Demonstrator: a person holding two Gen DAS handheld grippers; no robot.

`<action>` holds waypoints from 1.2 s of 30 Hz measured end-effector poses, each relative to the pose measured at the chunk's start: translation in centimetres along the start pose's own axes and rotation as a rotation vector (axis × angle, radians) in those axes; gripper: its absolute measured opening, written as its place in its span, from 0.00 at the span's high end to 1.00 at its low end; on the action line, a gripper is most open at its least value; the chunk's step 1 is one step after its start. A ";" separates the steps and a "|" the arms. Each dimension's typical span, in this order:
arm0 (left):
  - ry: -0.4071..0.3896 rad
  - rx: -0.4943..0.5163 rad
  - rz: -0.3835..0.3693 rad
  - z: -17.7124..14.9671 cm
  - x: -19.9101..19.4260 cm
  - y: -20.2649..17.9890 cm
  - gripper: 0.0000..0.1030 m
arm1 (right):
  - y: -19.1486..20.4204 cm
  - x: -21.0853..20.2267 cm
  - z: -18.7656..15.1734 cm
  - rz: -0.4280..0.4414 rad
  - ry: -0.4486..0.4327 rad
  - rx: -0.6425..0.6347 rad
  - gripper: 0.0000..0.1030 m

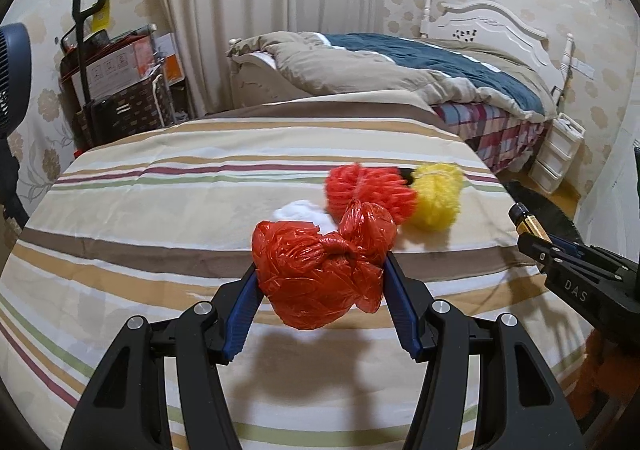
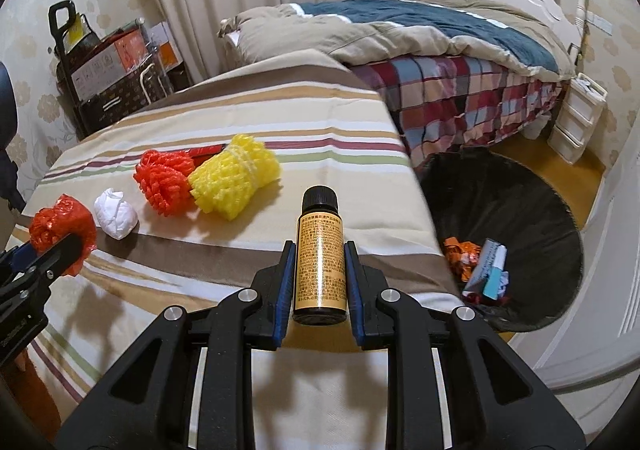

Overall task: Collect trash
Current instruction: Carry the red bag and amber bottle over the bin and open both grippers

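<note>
My left gripper is shut on a knotted red plastic bag, held just above the striped cloth; in the right wrist view the same bag shows at the far left. My right gripper is shut on a small brown bottle with a gold label and black cap, and that bottle also appears at the right edge of the left wrist view. On the cloth lie a white crumpled wad, an orange foam net and a yellow foam net.
A black-lined trash bin stands on the floor right of the table and holds several scraps. Behind is a bed with a plaid skirt, white drawers, and a cart with boxes at the back left.
</note>
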State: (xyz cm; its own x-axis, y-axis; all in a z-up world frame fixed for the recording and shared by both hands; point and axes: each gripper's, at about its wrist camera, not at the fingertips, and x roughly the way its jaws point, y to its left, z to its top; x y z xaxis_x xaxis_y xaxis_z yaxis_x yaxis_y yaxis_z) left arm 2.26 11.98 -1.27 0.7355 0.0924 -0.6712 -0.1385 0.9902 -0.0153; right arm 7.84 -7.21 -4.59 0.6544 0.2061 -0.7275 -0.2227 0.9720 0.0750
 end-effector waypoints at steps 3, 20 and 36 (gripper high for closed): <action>-0.010 0.015 -0.018 0.3 -0.2 -1.0 0.44 | -0.9 -0.9 -0.2 -0.014 -0.017 0.009 0.78; -0.052 0.123 -0.127 2.5 1.0 -8.8 0.44 | -5.8 -4.5 0.2 -0.086 -0.109 0.075 0.78; -0.050 0.213 -0.199 4.0 4.1 -16.7 0.44 | -12.6 -4.6 1.0 -0.179 -0.141 0.160 0.78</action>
State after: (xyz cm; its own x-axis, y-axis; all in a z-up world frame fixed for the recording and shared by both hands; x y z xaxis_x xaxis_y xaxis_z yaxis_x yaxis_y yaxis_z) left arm 10.23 -3.73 -0.83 0.7667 -0.1058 -0.6333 0.1502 0.9885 0.0167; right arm 8.40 -20.29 -1.49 0.7695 0.0323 -0.6378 0.0153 0.9975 0.0690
